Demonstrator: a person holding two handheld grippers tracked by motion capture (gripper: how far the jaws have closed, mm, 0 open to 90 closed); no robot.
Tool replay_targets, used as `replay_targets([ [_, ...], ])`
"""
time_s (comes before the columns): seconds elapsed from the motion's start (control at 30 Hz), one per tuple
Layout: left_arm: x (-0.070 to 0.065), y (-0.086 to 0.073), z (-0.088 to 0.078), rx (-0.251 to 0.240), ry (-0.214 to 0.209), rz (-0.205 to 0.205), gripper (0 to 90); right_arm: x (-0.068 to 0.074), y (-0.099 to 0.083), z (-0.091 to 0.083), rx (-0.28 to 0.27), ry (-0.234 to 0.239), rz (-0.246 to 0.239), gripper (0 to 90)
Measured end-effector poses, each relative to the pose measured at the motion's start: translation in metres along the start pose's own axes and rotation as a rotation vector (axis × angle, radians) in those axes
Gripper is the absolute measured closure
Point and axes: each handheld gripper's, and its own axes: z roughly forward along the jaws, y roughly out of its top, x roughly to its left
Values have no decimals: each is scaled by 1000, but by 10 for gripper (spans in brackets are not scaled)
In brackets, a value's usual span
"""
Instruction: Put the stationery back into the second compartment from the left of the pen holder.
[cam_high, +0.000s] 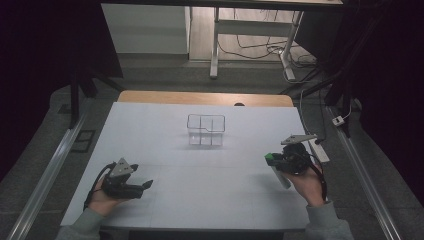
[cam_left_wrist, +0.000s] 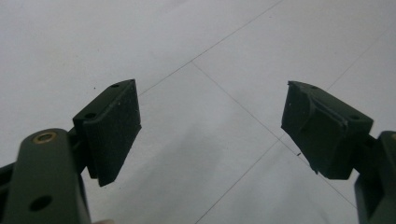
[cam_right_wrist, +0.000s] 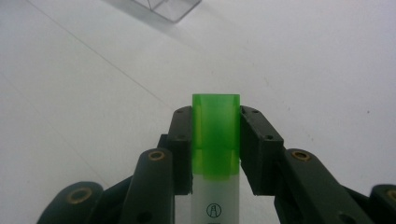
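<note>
Right tool (cam_right_wrist: 215, 140), jaws narrowed and clamped on the green cap of a white marker (cam_right_wrist: 215, 135); the marker's white barrel runs back between the jaws toward the hand. In the high view the right tool (cam_high: 272, 161) is held above the right side of the white table (cam_high: 200, 200). Left tool (cam_left_wrist: 210, 130), jaws wide apart with nothing between them, low over the table's left near part. Clear divided container (cam_high: 205, 130) at mid-table, well apart from both tools.

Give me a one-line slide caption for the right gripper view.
Right gripper clamps a white marker by its green cap above the white table.
</note>
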Motion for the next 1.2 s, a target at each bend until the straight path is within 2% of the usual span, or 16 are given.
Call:
replay_targets([
  [0.5,0,0,0,-5,-8,-5,194,9,4,3,-109,22,-15,667],
  [0.7,1,1,0,-13,-13,-15,193,17,9,7,-153,30,-37,667],
  [1.2,0,0,-1,-17,-2,0,193,28,28,17,-243,59,-54,666],
])
